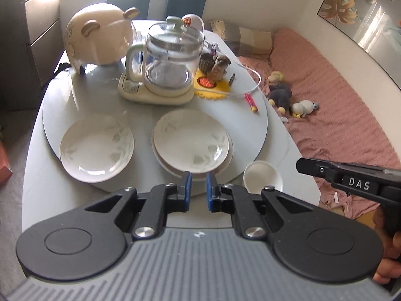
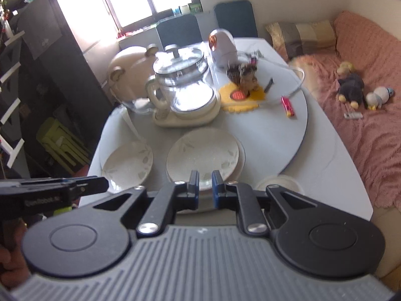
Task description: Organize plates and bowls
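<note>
A stack of white leaf-patterned plates [image 1: 190, 141] sits on the grey turntable, also in the right wrist view [image 2: 203, 155]. A single matching plate [image 1: 96, 148] lies to its left, also in the right wrist view [image 2: 127, 165]. A small white bowl [image 1: 263, 176] stands on the table at the near right, partly hidden in the right wrist view [image 2: 278, 184]. My left gripper [image 1: 198, 188] hovers above the near rim of the stack, its jaws slightly apart and empty. My right gripper [image 2: 205, 188] is likewise narrowly apart and empty, raised above the table.
A glass kettle on a cream base [image 1: 163, 67], a cream pig-shaped pot [image 1: 100, 40], a yellow mat with a figurine [image 1: 215, 75] and a red lighter [image 1: 252, 101] stand further back on the turntable [image 1: 250, 130]. A pink-covered sofa with soft toys [image 1: 325, 95] lies right.
</note>
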{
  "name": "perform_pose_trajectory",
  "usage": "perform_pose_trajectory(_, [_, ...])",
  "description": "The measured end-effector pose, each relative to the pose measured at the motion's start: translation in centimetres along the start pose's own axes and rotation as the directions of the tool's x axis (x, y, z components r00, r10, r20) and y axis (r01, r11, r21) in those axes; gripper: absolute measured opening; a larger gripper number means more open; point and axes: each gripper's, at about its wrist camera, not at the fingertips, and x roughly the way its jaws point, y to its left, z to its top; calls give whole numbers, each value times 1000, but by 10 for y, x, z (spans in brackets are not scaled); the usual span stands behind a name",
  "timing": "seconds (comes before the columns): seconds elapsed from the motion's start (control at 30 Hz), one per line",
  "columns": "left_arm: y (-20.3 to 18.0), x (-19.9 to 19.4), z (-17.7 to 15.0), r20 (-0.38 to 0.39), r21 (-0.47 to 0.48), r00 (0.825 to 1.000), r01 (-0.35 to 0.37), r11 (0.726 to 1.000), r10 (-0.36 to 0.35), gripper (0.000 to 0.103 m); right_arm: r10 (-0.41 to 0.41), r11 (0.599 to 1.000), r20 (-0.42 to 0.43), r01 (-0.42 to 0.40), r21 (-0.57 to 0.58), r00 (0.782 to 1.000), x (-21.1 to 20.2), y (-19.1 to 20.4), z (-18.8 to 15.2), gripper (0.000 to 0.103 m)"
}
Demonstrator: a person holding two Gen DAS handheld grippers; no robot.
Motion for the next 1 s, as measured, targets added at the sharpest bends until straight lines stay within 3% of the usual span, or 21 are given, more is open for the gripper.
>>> perform_pose_trajectory(0.17, [-6,-9,-17,18,3,999,-44,999,44,13,33,998,3,-32,-50,999,-2,2,-6,14])
perform_pose_trajectory(0.53, [-30,-28,-41,50,-124,994,-89,988,96,13,106,985,-6,-106,-138,994,-21,-8,-24,14])
perform_pose_trajectory(1.0, [-43,-58,-80,52,-214,980,-178,960,193,13,245,943,-42,-248,-222,969,-39,-4,-52,14])
